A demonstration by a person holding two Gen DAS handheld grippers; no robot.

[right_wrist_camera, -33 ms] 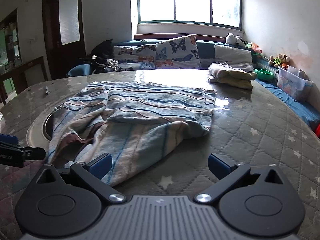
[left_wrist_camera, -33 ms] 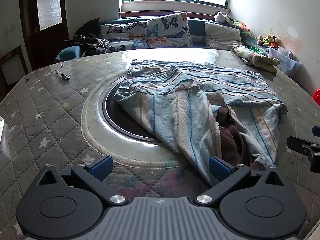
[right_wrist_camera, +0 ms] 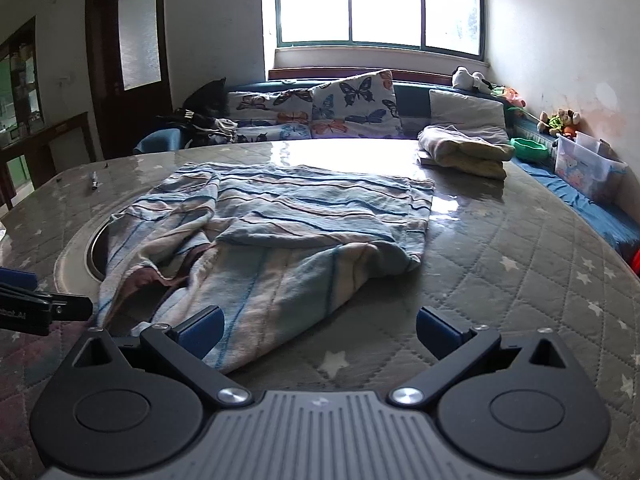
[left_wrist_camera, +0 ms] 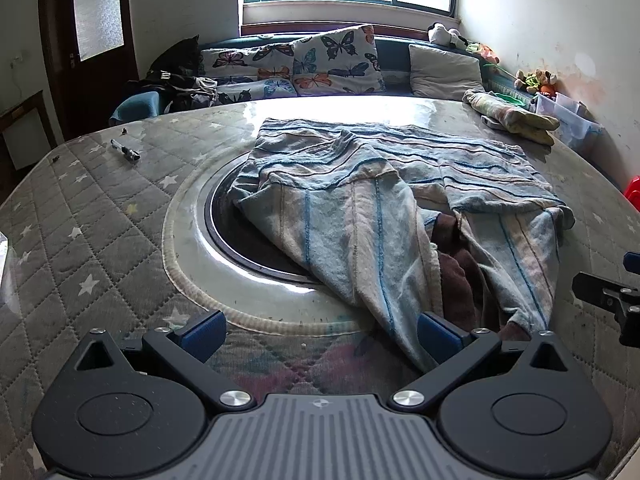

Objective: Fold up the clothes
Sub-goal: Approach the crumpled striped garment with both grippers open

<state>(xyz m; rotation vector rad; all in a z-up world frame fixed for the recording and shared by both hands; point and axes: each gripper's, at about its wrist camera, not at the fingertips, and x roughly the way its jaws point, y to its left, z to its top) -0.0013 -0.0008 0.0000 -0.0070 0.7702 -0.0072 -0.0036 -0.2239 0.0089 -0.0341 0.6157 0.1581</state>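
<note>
A blue-and-beige striped garment (left_wrist_camera: 360, 208) lies spread on the quilted, star-patterned table (left_wrist_camera: 80, 240), its two leg-like ends pointing toward me. A brown cloth (left_wrist_camera: 456, 276) shows between them. My left gripper (left_wrist_camera: 320, 330) is open just above the table, its right pad at the edge of the nearer striped end. In the right wrist view the garment (right_wrist_camera: 280, 240) lies ahead, and my right gripper (right_wrist_camera: 318, 330) is open with its left pad over the nearest hem. Each gripper shows at the edge of the other's view: the right gripper (left_wrist_camera: 608, 300) and the left gripper (right_wrist_camera: 36, 308).
A round recess (left_wrist_camera: 224, 240) in the table's middle is partly covered by the garment. A folded pale cloth (right_wrist_camera: 460, 150) lies at the far right, a pen (left_wrist_camera: 126, 151) at the far left. Behind stand a sofa with butterfly cushions (left_wrist_camera: 332, 60) and a plastic box (right_wrist_camera: 588, 168).
</note>
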